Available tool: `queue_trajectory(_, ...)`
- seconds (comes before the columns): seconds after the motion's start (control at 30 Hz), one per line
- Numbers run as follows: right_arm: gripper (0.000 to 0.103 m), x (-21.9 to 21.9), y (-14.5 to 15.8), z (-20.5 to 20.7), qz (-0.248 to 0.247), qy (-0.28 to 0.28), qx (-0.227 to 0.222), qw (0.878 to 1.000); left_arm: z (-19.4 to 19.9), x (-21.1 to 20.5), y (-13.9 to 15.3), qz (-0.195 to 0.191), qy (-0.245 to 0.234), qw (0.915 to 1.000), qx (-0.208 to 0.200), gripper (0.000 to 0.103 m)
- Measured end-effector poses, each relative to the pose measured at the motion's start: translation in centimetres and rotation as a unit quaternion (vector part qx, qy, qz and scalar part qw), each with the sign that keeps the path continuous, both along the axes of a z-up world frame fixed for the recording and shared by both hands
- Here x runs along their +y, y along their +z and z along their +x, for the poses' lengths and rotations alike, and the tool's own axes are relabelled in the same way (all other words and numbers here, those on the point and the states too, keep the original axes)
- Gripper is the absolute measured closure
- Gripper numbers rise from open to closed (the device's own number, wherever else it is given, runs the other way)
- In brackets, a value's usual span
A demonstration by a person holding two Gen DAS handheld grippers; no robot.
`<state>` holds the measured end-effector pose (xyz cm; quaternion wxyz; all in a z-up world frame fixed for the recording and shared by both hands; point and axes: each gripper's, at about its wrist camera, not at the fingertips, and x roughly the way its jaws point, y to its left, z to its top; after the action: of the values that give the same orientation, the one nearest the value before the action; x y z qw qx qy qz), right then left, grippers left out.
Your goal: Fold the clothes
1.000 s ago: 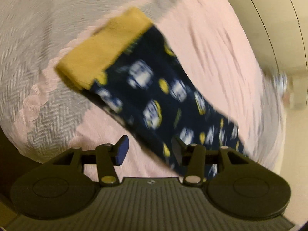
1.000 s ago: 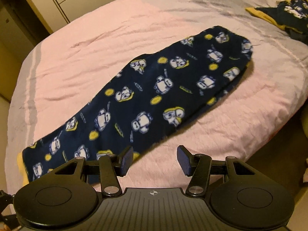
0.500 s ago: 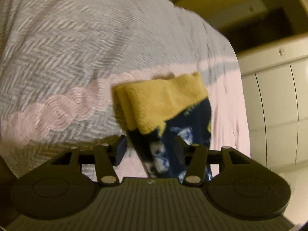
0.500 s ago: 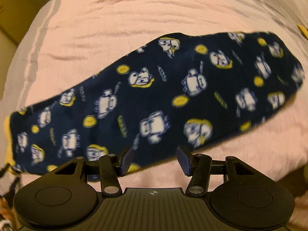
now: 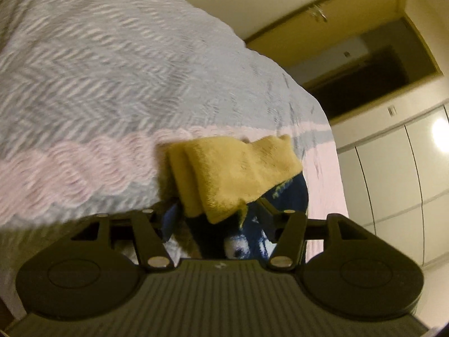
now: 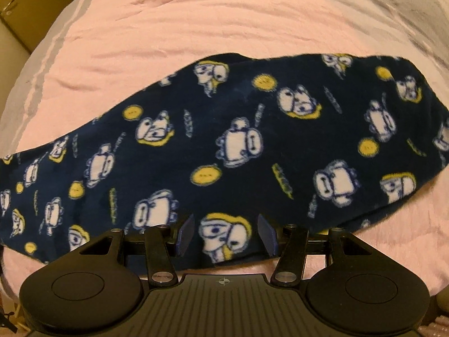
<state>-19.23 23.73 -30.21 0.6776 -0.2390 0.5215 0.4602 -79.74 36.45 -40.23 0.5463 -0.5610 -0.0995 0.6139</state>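
Note:
A navy fleece pyjama trouser leg (image 6: pixel 238 146) with white cartoon figures and yellow dots lies flat across the pink bed cover (image 6: pixel 196 22). My right gripper (image 6: pixel 226 234) is open, its jaws either side of the garment's near edge. In the left wrist view the yellow cuff (image 5: pixel 233 174) of the trousers lies folded over the navy fabric (image 5: pixel 283 199). My left gripper (image 5: pixel 217 219) is open, with the cuff end between its jaws.
A grey herringbone blanket with a pink scalloped border (image 5: pixel 84 168) covers the bed beyond the cuff. White wardrobe doors (image 5: pixel 393 174) and a dark doorway (image 5: pixel 364 75) stand behind the bed. The bed's left edge (image 6: pixel 36 90) drops away.
My left gripper has closed in on the yellow cuff, which now sits between its jaws. My right gripper has dropped closer to the trouser leg's near edge.

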Motion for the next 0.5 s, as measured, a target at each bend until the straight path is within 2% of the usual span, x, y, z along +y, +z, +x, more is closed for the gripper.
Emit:
queue_trajectory(0.07,0.049,-0.4,-0.3,0.0,0.001,-0.006,-0.007,1.000,0.3,0.8,0.2,0.005,-0.013,0.9997,0.017,0.079)
queue_trajectory(0.13,0.049,-0.7,-0.6,0.0,0.003,-0.007,-0.013,1.000,1.5,1.5,2.0,0.021,-0.043,0.9963,0.071,0.083)
queue_trajectory(0.2,0.049,-1.1,-0.6,0.1,0.006,-0.009,-0.023,1.000,3.6,2.3,4.5,0.044,-0.087,0.9848,0.144,0.084)
queue_trajectory(0.27,0.049,-1.6,-0.5,0.5,0.012,-0.015,-0.031,0.999,7.7,2.6,8.0,0.084,-0.158,0.9561,0.232,0.085)
queue_trajectory(0.33,0.049,-2.1,-0.2,1.2,0.018,-0.025,-0.032,0.999,12.0,2.4,10.9,0.132,-0.222,0.9242,0.281,0.085)
queue_trajectory(0.43,0.049,-2.9,0.2,2.4,0.035,-0.045,-0.027,0.998,19.5,0.5,14.0,0.211,-0.315,0.8642,0.331,0.085)
queue_trajectory(0.5,0.049,-3.4,0.5,3.1,0.051,-0.055,-0.026,0.997,24.4,-1.3,14.6,0.251,-0.374,0.8316,0.325,0.085)
